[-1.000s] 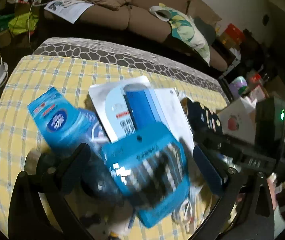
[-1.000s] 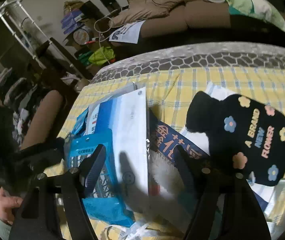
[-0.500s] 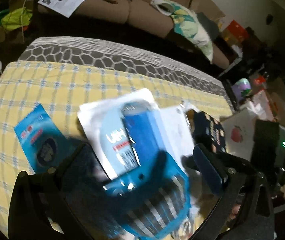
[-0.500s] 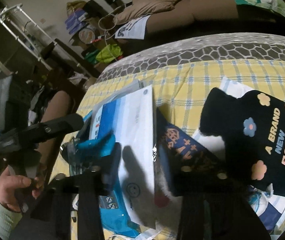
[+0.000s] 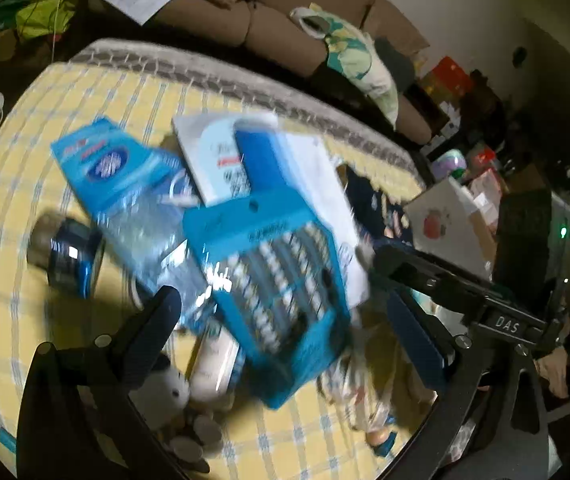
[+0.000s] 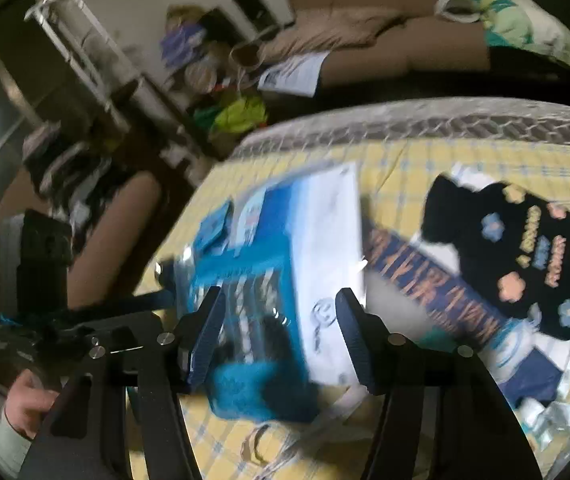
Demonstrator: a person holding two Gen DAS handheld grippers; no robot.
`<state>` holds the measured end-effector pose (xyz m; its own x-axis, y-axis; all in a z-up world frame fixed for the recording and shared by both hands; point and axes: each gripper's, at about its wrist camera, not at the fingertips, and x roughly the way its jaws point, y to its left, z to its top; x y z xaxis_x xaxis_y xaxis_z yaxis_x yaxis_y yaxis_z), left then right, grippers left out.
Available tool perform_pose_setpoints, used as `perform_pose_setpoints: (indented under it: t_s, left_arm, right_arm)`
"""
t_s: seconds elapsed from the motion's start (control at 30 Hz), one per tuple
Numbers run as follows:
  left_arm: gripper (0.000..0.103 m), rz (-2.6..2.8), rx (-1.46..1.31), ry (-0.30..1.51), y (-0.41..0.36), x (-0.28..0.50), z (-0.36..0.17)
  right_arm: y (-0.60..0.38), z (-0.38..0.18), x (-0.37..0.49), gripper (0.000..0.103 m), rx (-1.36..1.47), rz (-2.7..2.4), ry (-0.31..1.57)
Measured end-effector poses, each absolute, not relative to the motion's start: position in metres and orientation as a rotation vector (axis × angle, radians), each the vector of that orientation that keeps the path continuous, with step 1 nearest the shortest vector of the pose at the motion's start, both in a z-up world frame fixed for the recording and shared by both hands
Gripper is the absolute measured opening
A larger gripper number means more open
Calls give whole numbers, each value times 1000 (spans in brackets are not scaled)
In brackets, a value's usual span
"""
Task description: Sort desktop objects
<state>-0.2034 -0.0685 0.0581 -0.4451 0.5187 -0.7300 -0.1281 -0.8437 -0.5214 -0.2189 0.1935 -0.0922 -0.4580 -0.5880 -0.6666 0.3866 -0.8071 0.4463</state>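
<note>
A blue blister pack of small cells [image 5: 281, 280] lies on top of a pile on the yellow checked tablecloth [image 5: 25, 168]; it also shows in the right wrist view [image 6: 245, 320]. Under it lie a white-and-blue packet [image 5: 253, 160] and a blue card pack [image 5: 105, 156]. My left gripper [image 5: 285, 320] is open and empty, its fingers on either side of the blister pack. My right gripper [image 6: 281, 336] is open and empty over the same pack and the white packet [image 6: 325, 248]. Both views are blurred.
A small dark round tin [image 5: 69, 256] lies left of the pile. A black flowered pouch [image 6: 525, 248] and a dark blue lettered packet [image 6: 425, 276] lie to the right. A white plush toy [image 5: 169, 392] sits near the front edge. A sofa [image 5: 253, 12] stands behind.
Both grippers have shifted over the pile and the views have tilted. The right gripper has moved left to straddle the blister pack. Nothing was taken hold of.
</note>
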Motion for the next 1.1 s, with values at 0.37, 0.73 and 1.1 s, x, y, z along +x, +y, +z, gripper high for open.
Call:
perform_pose_setpoints:
  t_s: [0.37, 0.73, 1.1]
  left_arm:
    - [97, 2348, -1327, -449, -45, -191, 57]
    - [81, 2296, -1203, -560, -35, -177, 105]
    - [79, 2125, -1085, -550, 63, -150, 194]
  right_arm:
    - [185, -129, -224, 35, 1242, -2051, -386]
    - [212, -93, -202, 35, 1158, -2006, -556]
    - [295, 16, -131, 27, 981, -2073, -613]
